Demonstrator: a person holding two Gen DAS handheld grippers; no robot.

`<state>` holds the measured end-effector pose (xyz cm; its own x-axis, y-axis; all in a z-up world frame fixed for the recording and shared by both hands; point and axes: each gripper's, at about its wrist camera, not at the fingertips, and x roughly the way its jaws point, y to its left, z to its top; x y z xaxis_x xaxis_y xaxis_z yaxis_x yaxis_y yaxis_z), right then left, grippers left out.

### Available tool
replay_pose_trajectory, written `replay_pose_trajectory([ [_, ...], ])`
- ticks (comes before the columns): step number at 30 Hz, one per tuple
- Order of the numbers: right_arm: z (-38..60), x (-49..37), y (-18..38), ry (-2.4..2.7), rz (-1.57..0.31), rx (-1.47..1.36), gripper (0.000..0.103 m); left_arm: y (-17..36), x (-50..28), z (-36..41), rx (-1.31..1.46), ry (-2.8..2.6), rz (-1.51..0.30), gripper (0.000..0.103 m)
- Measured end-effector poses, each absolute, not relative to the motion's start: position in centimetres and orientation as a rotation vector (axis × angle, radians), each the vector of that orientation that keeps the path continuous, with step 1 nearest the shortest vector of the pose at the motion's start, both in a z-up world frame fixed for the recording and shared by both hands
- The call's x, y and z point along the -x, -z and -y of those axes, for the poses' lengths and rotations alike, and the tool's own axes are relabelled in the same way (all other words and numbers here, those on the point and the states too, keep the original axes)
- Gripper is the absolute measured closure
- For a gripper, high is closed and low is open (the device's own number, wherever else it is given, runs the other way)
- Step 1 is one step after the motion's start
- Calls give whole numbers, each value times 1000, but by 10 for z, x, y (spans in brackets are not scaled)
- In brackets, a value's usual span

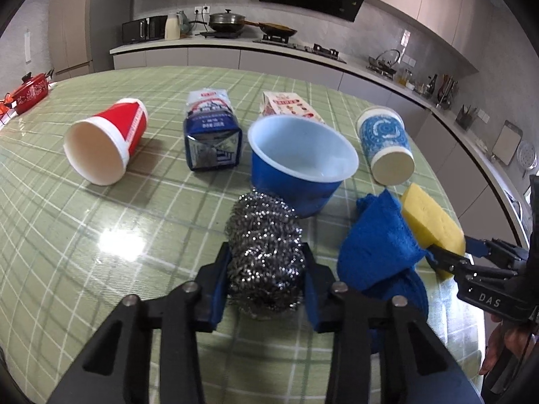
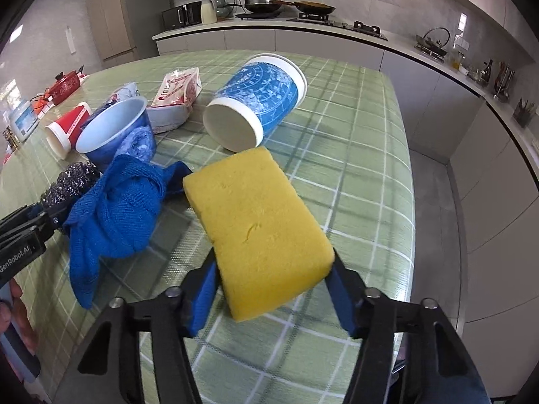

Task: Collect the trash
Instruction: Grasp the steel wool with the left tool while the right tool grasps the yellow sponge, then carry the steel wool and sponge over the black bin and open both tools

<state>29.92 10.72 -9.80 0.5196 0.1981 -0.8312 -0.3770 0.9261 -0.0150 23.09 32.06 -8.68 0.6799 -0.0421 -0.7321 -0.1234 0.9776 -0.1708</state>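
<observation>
We read this as the pickup step: two cleaning items were being seized at the near edge of the counter (image 1: 84, 235), taking the blue cloth (image 1: 377, 245) as landmark. Just left of the cloth, our left hand-held gripper (image 1: 266, 289) had narrowed onto the steel wool scourer (image 1: 266, 252), pads against its sides. Just right of the cloth, our right hand-held gripper (image 2: 274, 289) was clamped on the near end of the yellow sponge (image 2: 259, 225). We judged the next move to call for a lift clear of the cloth without snagging it.

Beyond the cloth stood the blue bowl (image 1: 299, 165), upright and apparently empty. Farther off lay the red cup (image 1: 107, 141), tipped, its mouth showing nothing inside; the blue patterned cup (image 1: 384, 144), tipped bottom-first, contents hidden; and two cartons (image 1: 212, 134) on their sides.
</observation>
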Motion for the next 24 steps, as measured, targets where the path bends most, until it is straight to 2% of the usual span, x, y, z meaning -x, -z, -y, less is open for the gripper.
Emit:
replay_pose_trajectory([
  [12, -85, -276, 69, -368, -921, 142, 48, 60, -200, -311, 206, -65, -778, 65],
  [24, -21, -240, 44, -322, -885, 92, 48, 37, -171, -253, 165, -8, -750, 65],
])
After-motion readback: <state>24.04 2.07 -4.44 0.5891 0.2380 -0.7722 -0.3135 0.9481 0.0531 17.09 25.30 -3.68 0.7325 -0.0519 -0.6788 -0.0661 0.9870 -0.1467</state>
